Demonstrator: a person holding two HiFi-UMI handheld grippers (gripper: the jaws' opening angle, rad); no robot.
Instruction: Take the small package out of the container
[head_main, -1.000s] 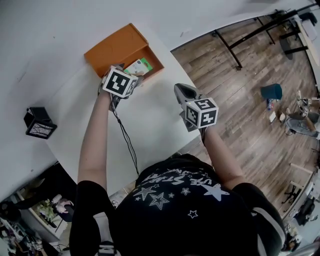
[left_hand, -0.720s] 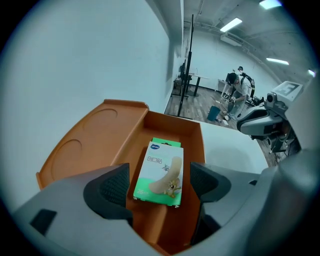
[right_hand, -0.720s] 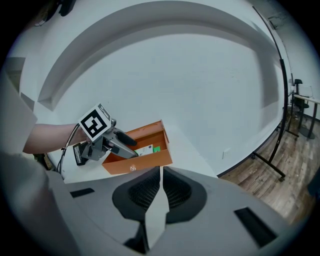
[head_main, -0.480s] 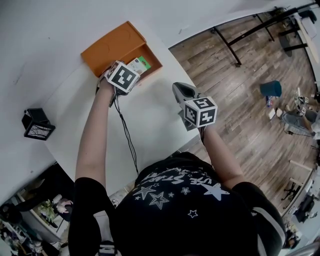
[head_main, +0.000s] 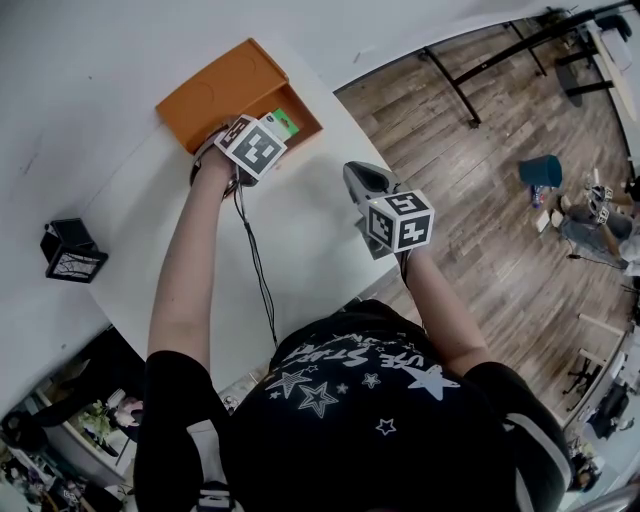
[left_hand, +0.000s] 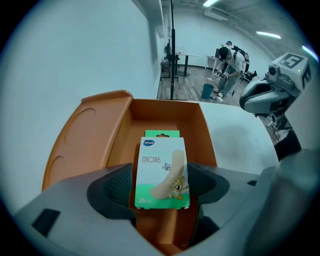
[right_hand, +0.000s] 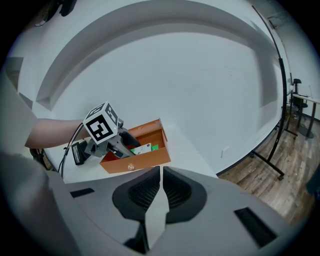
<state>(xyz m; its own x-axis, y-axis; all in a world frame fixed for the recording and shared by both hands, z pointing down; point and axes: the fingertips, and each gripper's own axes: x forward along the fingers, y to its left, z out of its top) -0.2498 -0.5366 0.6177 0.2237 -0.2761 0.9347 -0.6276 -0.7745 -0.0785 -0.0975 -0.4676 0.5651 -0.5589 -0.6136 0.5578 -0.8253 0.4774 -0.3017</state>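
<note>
The work surface is a white table (head_main: 300, 230) set against a pale wall, with wood-plank floor (head_main: 480, 170) off its far edge. An orange container (head_main: 235, 90) stands at the far part of the table with its lid (left_hand: 85, 135) folded open to one side. A small black object (head_main: 70, 252) sits well apart from it near the table's left edge.

Your left gripper (left_hand: 161, 182) is at the near wall of the container and reaches into the open compartment. Its jaws are closed on the small package (left_hand: 161, 170), one pad against each long edge of the lower half. The package is white and green with a cartoon print. It stands tilted, printed face towards the camera, and its upper end leans over the container's interior. In the right gripper view it lies within the container's outline; whether its underside touches the container floor cannot be told. A black cable (head_main: 255, 280) trails from this gripper back across the table towards you.

Your right gripper (right_hand: 160, 190) hangs above the table's right edge, well apart from the container and pointed towards it. Its jaws are pressed together with nothing between them.

Beyond the table, the left gripper view shows people (left_hand: 227, 60) standing on the wood floor beside a teal bin (left_hand: 207, 91).
</note>
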